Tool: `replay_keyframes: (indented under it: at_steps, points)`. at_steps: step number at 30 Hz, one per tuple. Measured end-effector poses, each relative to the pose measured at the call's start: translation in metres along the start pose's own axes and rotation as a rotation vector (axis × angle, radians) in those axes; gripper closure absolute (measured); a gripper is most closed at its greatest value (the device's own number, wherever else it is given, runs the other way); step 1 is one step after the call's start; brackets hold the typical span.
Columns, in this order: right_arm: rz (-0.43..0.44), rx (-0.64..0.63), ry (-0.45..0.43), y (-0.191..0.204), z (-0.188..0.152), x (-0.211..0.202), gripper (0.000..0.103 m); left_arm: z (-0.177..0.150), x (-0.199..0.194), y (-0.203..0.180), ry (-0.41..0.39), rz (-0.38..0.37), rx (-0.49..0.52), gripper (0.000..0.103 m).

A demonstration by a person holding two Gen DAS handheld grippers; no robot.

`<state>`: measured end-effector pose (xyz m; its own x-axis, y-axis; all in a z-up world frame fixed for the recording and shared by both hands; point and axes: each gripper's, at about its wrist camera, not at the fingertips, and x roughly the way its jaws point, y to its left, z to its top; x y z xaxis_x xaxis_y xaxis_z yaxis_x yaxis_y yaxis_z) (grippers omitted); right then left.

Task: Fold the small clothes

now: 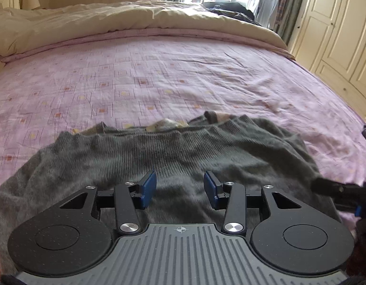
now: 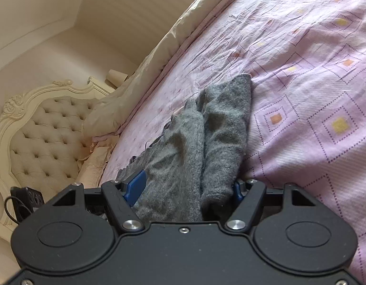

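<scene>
Left claw (image 1: 180, 187), blue pads apart and empty, above grey knit garment (image 1: 159, 152) on pink patterned bedsheet (image 1: 159, 76).

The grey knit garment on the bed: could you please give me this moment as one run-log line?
garment: grey knit garment spread on pink bedsheet | left tool: open, above the knit, holding nothing | right tool: bunched knit fills its jaws

sweater (image 1: 173, 152) on bed (image 1: 159, 78), duvet (image 1: 111, 23) behind
</scene>
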<state>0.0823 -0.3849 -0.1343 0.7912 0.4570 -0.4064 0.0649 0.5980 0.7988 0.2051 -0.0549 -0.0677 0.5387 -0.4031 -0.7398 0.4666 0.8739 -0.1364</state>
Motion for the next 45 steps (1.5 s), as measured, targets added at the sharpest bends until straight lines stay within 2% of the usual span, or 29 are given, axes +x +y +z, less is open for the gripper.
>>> replay_keyframes:
  at_steps: [3,5,9,12,14,19,24,29,34,39,41,44,45]
  points:
    - [-0.015,0.021,0.004,0.001,0.002,0.001,0.034,-0.018,0.011,0.002,0.037,0.015,-0.018,0.061]
    - [-0.035,0.036,0.003,0.001,0.003,0.001,0.039,-0.024,0.015,0.004,0.003,0.017,-0.038,0.060]
    - [-0.101,0.046,0.009,0.005,0.006,0.005,0.057,-0.017,0.013,0.010,0.013,-0.009,-0.086,0.060]
    - [-0.152,0.033,0.008,0.012,0.006,0.008,0.073,-0.020,-0.005,0.023,-0.010,-0.045,-0.144,0.061]
    - [-0.191,0.009,0.000,0.021,0.007,0.009,0.076,-0.027,-0.022,0.032,-0.031,-0.039,-0.152,0.060]
    - [-0.219,-0.097,-0.045,0.073,0.012,0.006,0.077,-0.052,-0.062,0.062,-0.052,-0.024,-0.181,0.060]
    - [-0.158,-0.232,-0.045,0.145,0.015,0.017,0.077,-0.076,-0.095,0.098,-0.081,0.002,-0.247,0.059]
    - [-0.053,-0.348,0.017,0.219,-0.003,0.057,0.077,-0.091,-0.118,0.122,-0.106,0.019,-0.282,0.059]
    - [0.017,-0.448,0.149,0.272,-0.052,0.122,0.077,-0.107,-0.133,0.142,-0.123,0.007,-0.325,0.059]
    - [-0.029,-0.530,0.265,0.286,-0.105,0.183,0.077,-0.121,-0.141,0.160,-0.126,0.020,-0.367,0.059]
    - [-0.035,-0.542,0.290,0.285,-0.119,0.198,0.074,-0.125,-0.144,0.165,-0.125,0.030,-0.379,0.059]
    - [0.016,-0.534,0.306,0.287,-0.128,0.204,0.065,-0.132,-0.150,0.171,-0.124,0.048,-0.387,0.059]
    - [0.059,-0.527,0.305,0.290,-0.127,0.201,0.058,-0.134,-0.152,0.174,-0.124,0.057,-0.387,0.059]
